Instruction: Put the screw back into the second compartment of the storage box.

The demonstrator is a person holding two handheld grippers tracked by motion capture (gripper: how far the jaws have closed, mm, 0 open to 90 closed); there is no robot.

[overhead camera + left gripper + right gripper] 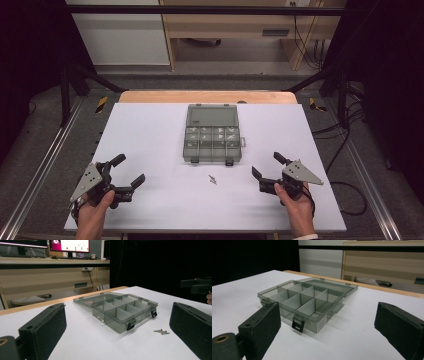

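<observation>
White table (150,130), set before wooden shelving and a dark curtain, carries an open grey compartment box (211,145) at its centre, lid folded flat behind it. Small metal screws (213,179) lie loose just in front of the box, between the two claws. Left of the box and nearer the person, the left gripper (126,172) rests with jaws spread wide and nothing between them; right of the box, the right gripper (269,165) sits likewise wide open and empty. By the look of it the job of putting the screws into the box has barely begun: the lid is already up, some compartments hold small pale bits, but the loose screws remain untouched on the table. From the left gripper view the screws (161,331) appear as a tiny cluster near the front latch; their exact count is hard to make out, as are the box's contents from above.
</observation>
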